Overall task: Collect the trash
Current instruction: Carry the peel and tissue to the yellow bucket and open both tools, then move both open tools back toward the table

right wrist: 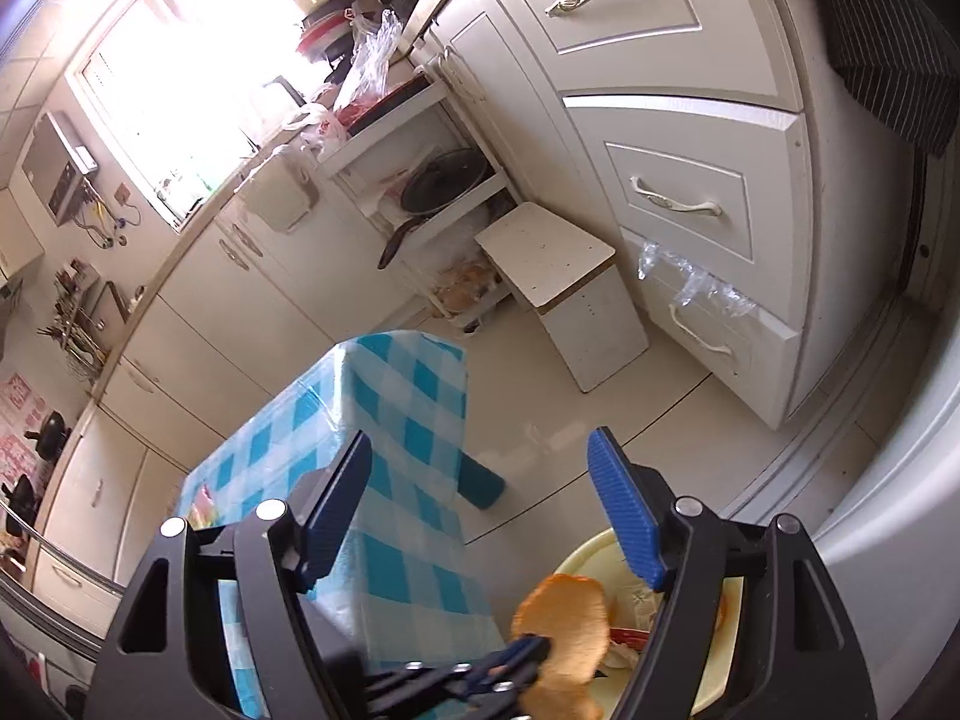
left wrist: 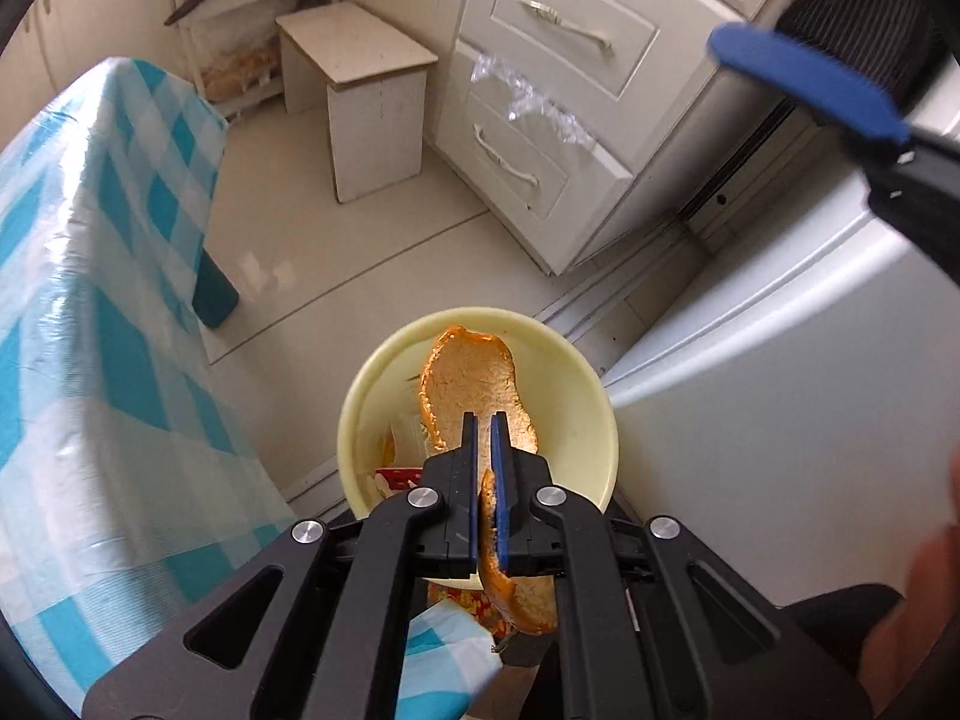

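My left gripper (left wrist: 485, 420) is shut on a long piece of orange peel (left wrist: 474, 384), pale side up, and holds it over a pale yellow bin (left wrist: 576, 360) on the floor. Wrappers and scraps lie in the bin's bottom. In the right wrist view the peel (right wrist: 561, 618) hangs in the left gripper (right wrist: 540, 651) over the yellow bin (right wrist: 585, 555) at the lower right. My right gripper (right wrist: 480, 510) is open, nothing between its blue pads. One blue pad of it (left wrist: 804, 81) shows at the upper right of the left wrist view.
A table with a blue and white checked cloth (left wrist: 90, 300) (right wrist: 384, 450) stands left of the bin. White drawers (left wrist: 540, 102) with a clear plastic scrap caught in one, a small white stool (left wrist: 360, 78), and a white appliance wall (left wrist: 780, 390) close by the bin.
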A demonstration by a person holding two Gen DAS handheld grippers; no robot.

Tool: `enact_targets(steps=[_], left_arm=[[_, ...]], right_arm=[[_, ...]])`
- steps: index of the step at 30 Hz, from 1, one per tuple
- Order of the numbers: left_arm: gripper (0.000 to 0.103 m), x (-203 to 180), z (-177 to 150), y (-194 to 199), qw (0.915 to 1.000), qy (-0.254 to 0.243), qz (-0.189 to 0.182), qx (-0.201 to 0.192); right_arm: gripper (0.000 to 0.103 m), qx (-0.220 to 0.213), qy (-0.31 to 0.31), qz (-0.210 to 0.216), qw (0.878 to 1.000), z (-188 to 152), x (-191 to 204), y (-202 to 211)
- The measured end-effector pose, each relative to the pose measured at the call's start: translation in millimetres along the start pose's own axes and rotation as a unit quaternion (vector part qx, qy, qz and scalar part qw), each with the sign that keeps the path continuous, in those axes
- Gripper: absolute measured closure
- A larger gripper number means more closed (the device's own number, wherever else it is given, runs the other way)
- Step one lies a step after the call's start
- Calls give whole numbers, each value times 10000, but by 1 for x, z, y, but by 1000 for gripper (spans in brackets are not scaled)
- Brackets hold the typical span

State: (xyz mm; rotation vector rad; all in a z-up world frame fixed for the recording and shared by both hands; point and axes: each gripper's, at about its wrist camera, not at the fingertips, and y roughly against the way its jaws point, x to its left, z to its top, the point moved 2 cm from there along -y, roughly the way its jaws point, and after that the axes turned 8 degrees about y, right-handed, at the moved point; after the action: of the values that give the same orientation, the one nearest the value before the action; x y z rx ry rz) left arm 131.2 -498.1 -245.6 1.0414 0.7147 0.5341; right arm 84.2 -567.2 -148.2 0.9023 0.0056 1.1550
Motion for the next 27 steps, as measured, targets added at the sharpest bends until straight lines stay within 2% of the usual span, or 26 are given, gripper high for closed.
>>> enact_targets(steps=[2, 3, 5, 11, 17, 21, 27], left_arm=[[96, -3, 2, -13, 9998, 113, 44, 174], [87, -5, 4, -18, 9995, 160, 14, 262], [55, -5, 6, -20, 9992, 262, -1, 301], [48, 3, -1, 0, 9994, 311, -142, 98], [34, 38, -13, 57, 9979, 478, -87, -436], [30, 78, -30, 100, 9944, 683, 136, -793], [25, 146, -56, 160, 9845, 994, 761, -1228]], right_arm=[[31, -63, -4, 9, 10000, 1, 1, 3], [31, -88, -34, 16, 10000, 2, 0, 3], [31, -105, -110, 31, 9999, 2, -3, 4], [31, -144, -212, 51, 9997, 3, -3, 2], [30, -183, -137, 102, 9997, 3, 11, -1], [30, -113, 2, 130, 9999, 0, 24, -8], [30, 81, 243, 198, 9995, -8, 52, -20]])
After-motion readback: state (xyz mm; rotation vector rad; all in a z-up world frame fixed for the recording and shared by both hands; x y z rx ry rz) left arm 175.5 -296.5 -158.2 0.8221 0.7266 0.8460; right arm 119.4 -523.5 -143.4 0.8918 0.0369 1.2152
